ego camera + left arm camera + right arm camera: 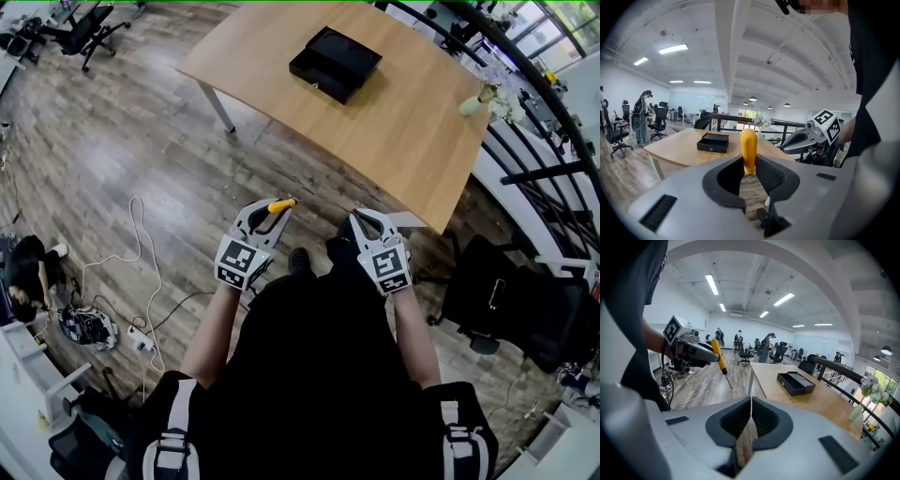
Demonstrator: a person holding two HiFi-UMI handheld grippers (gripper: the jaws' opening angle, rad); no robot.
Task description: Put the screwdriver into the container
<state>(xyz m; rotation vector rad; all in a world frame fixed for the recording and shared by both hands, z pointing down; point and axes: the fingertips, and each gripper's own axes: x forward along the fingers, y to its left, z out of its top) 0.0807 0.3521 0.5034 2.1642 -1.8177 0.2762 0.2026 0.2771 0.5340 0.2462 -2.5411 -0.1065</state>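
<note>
Left gripper view showed the screwdriver (748, 149) clamped between the two dark jaws of the left gripper (749, 165). Its yellow handle stood up past the jaw tips, with the rounded end away from the camera. In the right gripper view the handle slanted out of that tool and a thin dark shaft pointed down toward the wooden floor (141, 141).

In the head view the screwdriver was held over the floor just in front of the person, short of the near edge of the table (412, 141) and well apart from the container (335, 63). The container was a black box that sat on the far part of the tabletop and appeared to lie open, with nothing visible inside it from these views.

The right gripper (751, 403) was held beside the left one, near it but not touching. Its jaws were pressed together with nothing between them.

Farther out, a small vase of flowers (476, 101) stood near the table's right edge, and a dark railing (525, 141) ran past that side. A white cable (141, 244) looped across the floor to the left. Beyond it a person (28, 267) crouched low by the picture's left edge, and an office chair (84, 28) stood in the far left corner.
</note>
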